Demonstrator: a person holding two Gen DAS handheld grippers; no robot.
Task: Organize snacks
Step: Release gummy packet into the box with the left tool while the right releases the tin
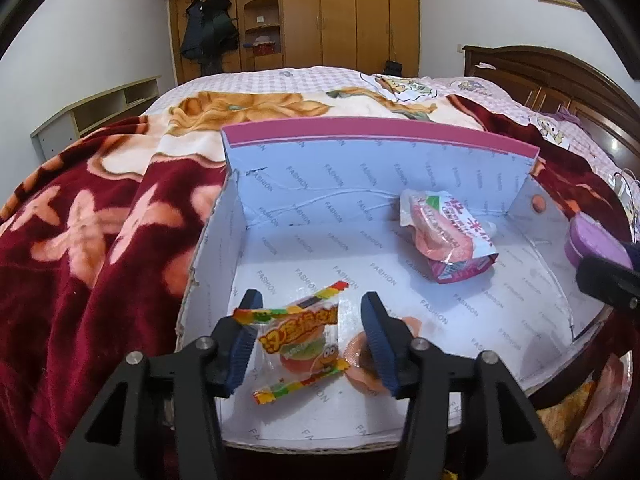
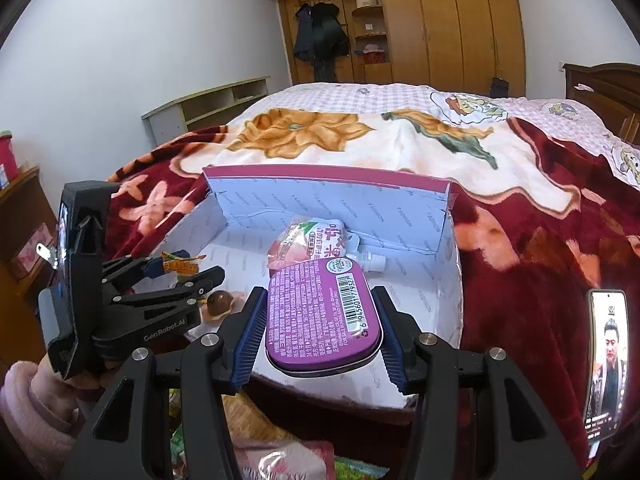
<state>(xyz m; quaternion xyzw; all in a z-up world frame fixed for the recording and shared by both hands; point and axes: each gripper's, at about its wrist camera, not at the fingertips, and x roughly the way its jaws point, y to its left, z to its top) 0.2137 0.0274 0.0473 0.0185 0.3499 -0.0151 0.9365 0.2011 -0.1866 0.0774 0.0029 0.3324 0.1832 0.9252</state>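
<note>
Left wrist view, nearest first: the left gripper (image 1: 310, 340) stands spread over the box (image 1: 280, 168) floor, with the burger candy (image 1: 298, 344) lying between its pads but not squeezed; one pad may brush the wrapper's end. That drop looks done, so this hand needs only to lift clear. A small round sweet (image 1: 360, 356) lies just beside the candy, and a pink pouch (image 1: 448, 236) rests farther in, near the back wall.

In the right wrist view the right gripper (image 2: 320, 330) pinches a purple tin (image 2: 322, 316) by its long sides, over the box's near edge. The step in hand, I judge, is placing this tin. Next it should go forward to bare floor short of the pouch, settle flat, then be let go.

The box sits on a red flowered blanket (image 1: 80, 248) spread over a bed. A phone (image 2: 606, 360) lies on it at the right. Beyond stand a low shelf (image 2: 208, 104) and a wardrobe (image 2: 440, 20).
</note>
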